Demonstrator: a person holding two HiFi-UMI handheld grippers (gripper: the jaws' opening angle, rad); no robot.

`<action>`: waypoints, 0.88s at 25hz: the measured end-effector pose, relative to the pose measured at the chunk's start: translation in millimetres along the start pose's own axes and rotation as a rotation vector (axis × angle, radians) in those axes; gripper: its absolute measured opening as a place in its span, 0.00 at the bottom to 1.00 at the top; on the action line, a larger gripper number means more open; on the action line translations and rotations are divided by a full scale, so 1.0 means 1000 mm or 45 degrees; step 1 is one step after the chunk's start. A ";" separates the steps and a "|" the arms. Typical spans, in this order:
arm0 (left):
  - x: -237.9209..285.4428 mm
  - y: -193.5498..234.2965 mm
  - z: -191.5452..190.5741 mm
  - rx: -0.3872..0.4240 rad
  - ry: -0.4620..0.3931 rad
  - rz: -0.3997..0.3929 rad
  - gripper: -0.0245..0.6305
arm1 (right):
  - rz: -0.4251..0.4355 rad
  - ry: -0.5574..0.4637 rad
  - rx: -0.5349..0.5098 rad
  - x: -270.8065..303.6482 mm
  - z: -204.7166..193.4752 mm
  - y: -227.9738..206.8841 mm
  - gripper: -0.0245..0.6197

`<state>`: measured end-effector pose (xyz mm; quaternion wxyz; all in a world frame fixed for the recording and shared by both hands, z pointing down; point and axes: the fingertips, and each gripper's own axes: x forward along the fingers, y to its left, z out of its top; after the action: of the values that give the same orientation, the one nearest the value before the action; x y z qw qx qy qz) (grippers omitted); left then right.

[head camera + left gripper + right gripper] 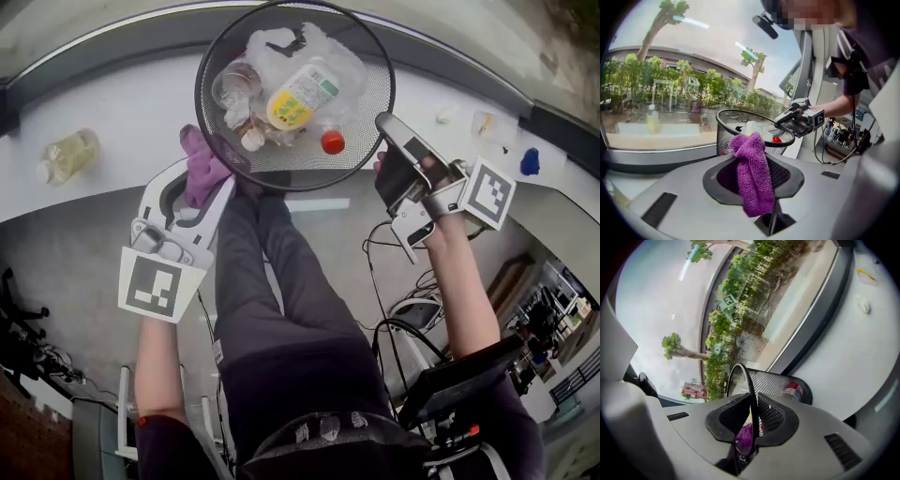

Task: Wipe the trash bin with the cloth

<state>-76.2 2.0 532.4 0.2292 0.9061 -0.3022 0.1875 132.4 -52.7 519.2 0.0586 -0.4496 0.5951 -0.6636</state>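
Note:
A black wire-mesh trash bin point(370, 94) is held up over the white ledge, its mouth toward me. Inside lie a yellow-labelled bottle point(295, 98) with a red cap, a clear cup and a plastic bag. My left gripper point(208, 173) is shut on a purple cloth point(200, 169), which presses against the bin's left outer wall. In the left gripper view the cloth point(752, 173) hangs between the jaws in front of the bin point(723, 138). My right gripper point(382, 141) is shut on the bin's right rim; in the right gripper view the rim point(751, 394) runs between the jaws.
A bottle of yellowish liquid point(67, 155) lies on the white ledge point(112, 103) at the left. Small items point(483, 122) and a blue object point(530, 161) sit at the right end. A window runs behind the ledge. My legs and cables are below.

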 end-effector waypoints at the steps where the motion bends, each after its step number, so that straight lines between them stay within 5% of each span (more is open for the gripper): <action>1: -0.001 -0.001 -0.001 0.018 0.004 -0.013 0.21 | -0.018 -0.016 0.038 -0.003 -0.006 -0.002 0.11; 9: 0.004 -0.009 -0.002 -0.012 -0.017 -0.124 0.21 | -0.127 -0.123 0.266 -0.026 -0.038 -0.015 0.11; 15: 0.006 -0.024 -0.013 -0.280 -0.075 -0.199 0.21 | -0.139 -0.218 0.454 -0.035 -0.058 -0.022 0.11; 22: 0.009 -0.046 -0.026 -0.384 -0.077 -0.257 0.20 | -0.123 -0.279 0.580 -0.033 -0.085 -0.019 0.11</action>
<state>-45.8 44.2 544.0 0.3709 0.8924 -0.2413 0.0886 103.3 35.7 527.5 0.1909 -0.5218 0.3981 -0.7299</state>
